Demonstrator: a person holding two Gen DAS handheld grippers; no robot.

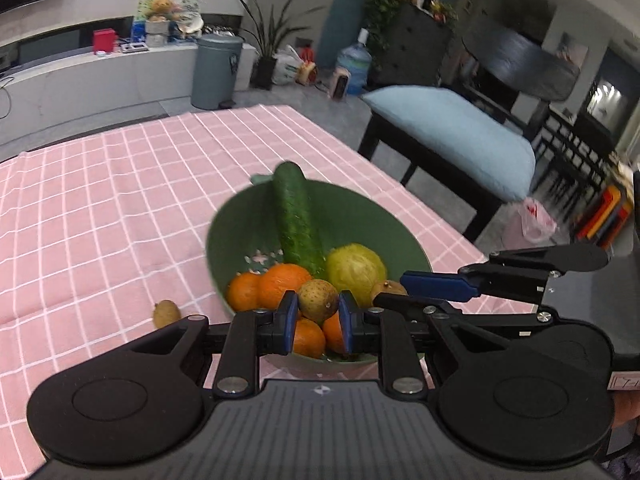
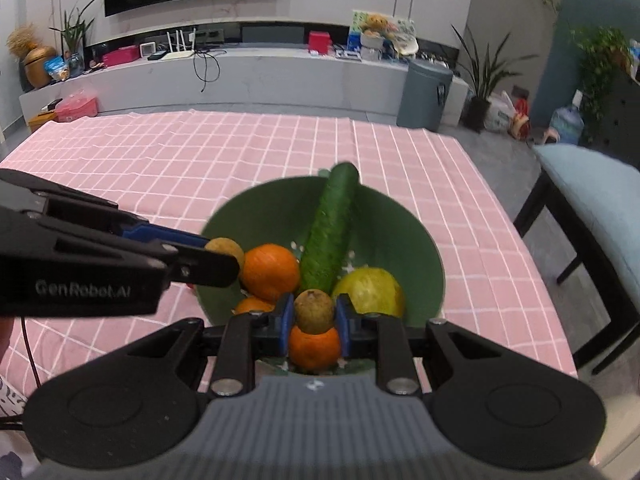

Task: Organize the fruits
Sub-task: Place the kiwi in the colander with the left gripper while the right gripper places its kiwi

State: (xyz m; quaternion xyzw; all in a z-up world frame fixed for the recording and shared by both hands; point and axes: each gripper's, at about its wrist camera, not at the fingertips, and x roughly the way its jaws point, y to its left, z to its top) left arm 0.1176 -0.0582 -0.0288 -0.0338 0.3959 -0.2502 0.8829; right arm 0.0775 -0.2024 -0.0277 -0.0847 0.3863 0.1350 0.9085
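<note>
The counter [image 2: 120,152], under pink checked cloth, carries a green bowl [image 2: 404,224] already gathering a cucumber [image 2: 328,232], oranges [image 2: 270,270] and a yellow fruit [image 2: 372,290]. Both grippers angle down over it, probably to drop. The left gripper [image 1: 318,312] and right gripper [image 2: 313,322] each have fingers clamped on a small brown fruit [image 1: 318,300]; another small brown one [image 1: 166,313] lies on the cloth.

Both grippers point steeply downward, side by side. The left gripper [image 1: 318,320] has its blue pads pressed on a small brown fruit [image 1: 318,300]. The right gripper [image 2: 313,326], at its right, likewise clamps a second small brown fruit [image 2: 314,311].
</note>
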